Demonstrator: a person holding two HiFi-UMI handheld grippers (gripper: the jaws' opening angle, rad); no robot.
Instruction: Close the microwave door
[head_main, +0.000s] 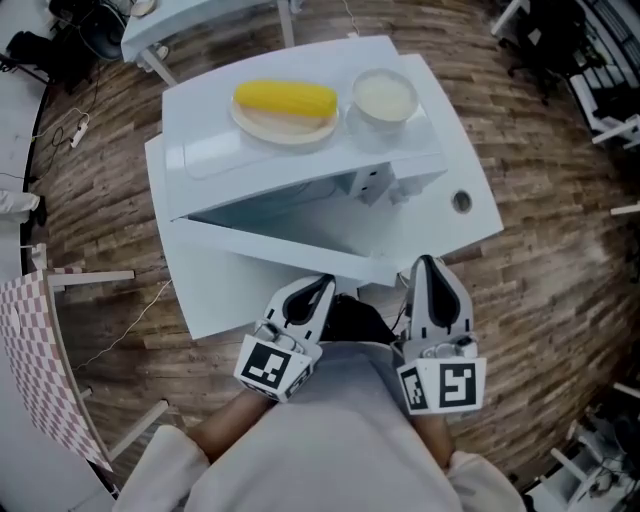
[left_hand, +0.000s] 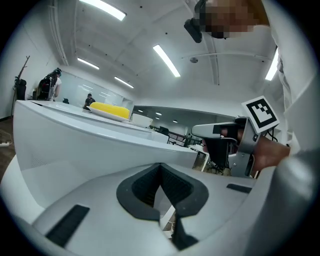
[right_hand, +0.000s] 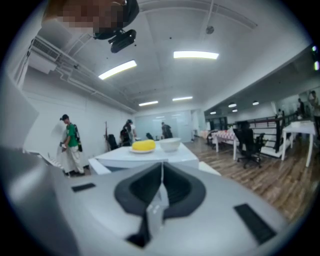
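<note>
I see the microwave (head_main: 205, 150) standing on a white desk (head_main: 215, 295) over a wooden floor (head_main: 545, 250). Its door (head_main: 280, 245) is not closed. It swings out toward me, with a dark wedge of gap between it and the body. The gap is narrow at the left and widens to the right, so the free edge sits at the right, closest to my grippers.

On top of the microwave is a plate (head_main: 248, 122) carrying a yellow corn cob (head_main: 285, 98). A white bowl (head_main: 385, 97) stands just beside the plate on its right.

My left gripper (head_main: 322, 283) has its jaws pressed together with nothing between them. Its tip sits just in front of the door's outer face, toward the door's right part. I cannot tell whether it touches. In the left gripper view the white door face fills the left side and runs past the jaws.

My right gripper (head_main: 428, 262) is also pinched closed and empty. Its tip is close to the free end of the door, and again I cannot confirm contact. In the right gripper view it points over the microwave, with the corn and bowl straight ahead.
</note>
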